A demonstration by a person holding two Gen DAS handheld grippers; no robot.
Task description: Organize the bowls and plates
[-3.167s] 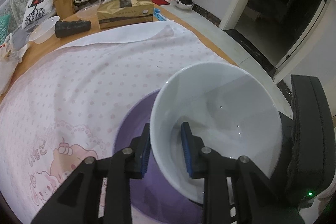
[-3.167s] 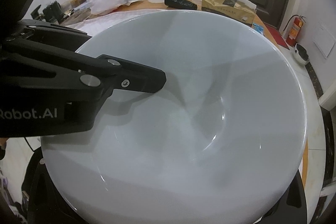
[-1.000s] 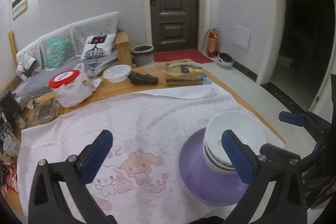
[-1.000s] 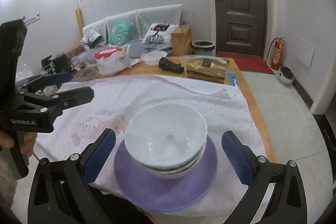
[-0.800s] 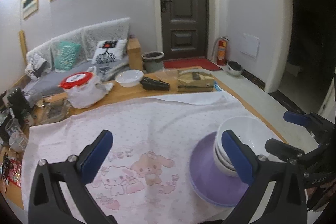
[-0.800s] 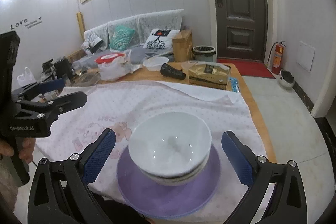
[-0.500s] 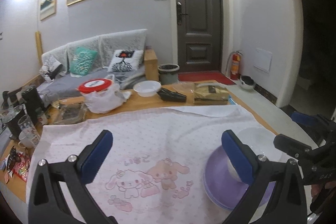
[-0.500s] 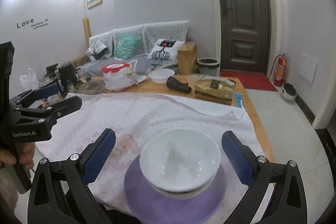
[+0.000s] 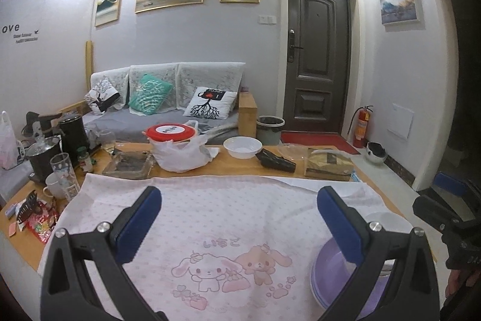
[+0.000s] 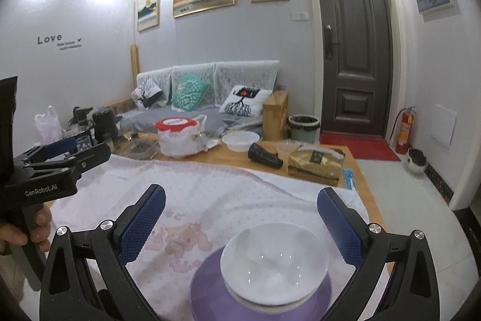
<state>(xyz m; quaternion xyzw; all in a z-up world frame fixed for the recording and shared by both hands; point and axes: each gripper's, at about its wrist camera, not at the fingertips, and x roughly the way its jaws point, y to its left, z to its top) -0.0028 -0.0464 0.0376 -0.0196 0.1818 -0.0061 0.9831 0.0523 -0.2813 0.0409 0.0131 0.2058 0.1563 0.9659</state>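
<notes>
White bowls (image 10: 274,263), nested, sat on purple plate (image 10: 207,297) near front right corner of pink tablecloth (image 9: 210,209). Judged stacked and finished; best completed by withdrawing straight back, clear of rims. Left gripper (image 9: 239,221) and right gripper (image 10: 240,223) both spread wide, pinching nothing, well apart from the stack. Against 3.2 s earlier: left then clamped on a bowl rim close over the plate; since released, both raised and pulled back.

Cloth (image 10: 240,194) bare — bowls (image 10: 273,260) block near corner
</notes>
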